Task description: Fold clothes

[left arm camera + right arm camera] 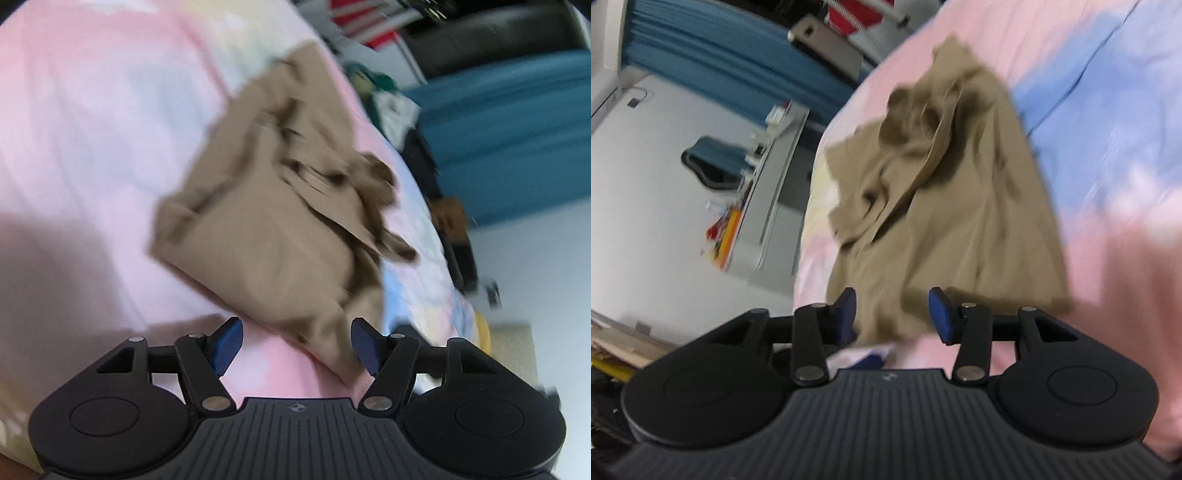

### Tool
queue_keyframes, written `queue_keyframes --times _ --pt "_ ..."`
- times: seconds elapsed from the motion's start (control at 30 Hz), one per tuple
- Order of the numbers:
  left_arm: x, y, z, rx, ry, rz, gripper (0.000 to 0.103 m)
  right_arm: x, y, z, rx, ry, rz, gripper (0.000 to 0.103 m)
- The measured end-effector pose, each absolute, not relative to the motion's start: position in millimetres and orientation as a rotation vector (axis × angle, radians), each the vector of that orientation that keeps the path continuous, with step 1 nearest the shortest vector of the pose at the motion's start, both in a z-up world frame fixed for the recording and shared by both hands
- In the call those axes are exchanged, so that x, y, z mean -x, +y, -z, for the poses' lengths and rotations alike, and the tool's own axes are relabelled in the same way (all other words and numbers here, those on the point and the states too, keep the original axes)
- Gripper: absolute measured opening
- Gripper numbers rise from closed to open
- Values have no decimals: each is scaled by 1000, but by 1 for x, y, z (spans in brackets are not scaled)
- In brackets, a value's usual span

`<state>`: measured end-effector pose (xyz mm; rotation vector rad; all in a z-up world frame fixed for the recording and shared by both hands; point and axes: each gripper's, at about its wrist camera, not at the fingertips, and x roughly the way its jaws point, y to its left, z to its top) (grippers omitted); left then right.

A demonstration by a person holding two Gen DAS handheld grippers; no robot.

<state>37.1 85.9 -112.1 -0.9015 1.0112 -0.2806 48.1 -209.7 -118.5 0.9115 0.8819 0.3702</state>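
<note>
Now both tongs, left (297,345) and right (892,314), gape with nothing held, so the bumpy tan cloth (266,221) may flop open.

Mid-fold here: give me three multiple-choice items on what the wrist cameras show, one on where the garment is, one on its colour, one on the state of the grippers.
1. Where does the garment lie?
A. on the bedsheet
B. on the floor
C. on a chair

2. What colour is the garment?
A. navy
B. tan
C. white

3. How do the left gripper and right gripper stand?
A. both shut on cloth
B. one shut, one open
C. both open, pads clear of the cloth

Answers:
1 A, pink and blue sheet surrounds it.
2 B, it is tan in both views.
3 C, a gap shows between each pair of blue pads.
</note>
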Motion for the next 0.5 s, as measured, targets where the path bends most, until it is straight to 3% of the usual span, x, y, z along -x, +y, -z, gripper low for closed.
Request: queue_keyframes --times 0.1,0.23,0.5 --pt "-41 98 119 991 969 222 66 -52 -197 136 -1030 946 -442 49" --pt "-44 101 114 1055 891 254 66 -53 -203 170 -1240 1017 -352 63" --pt "-43 94 106 1056 828 338 66 -40 -239 189 -1501 861 -156 64"
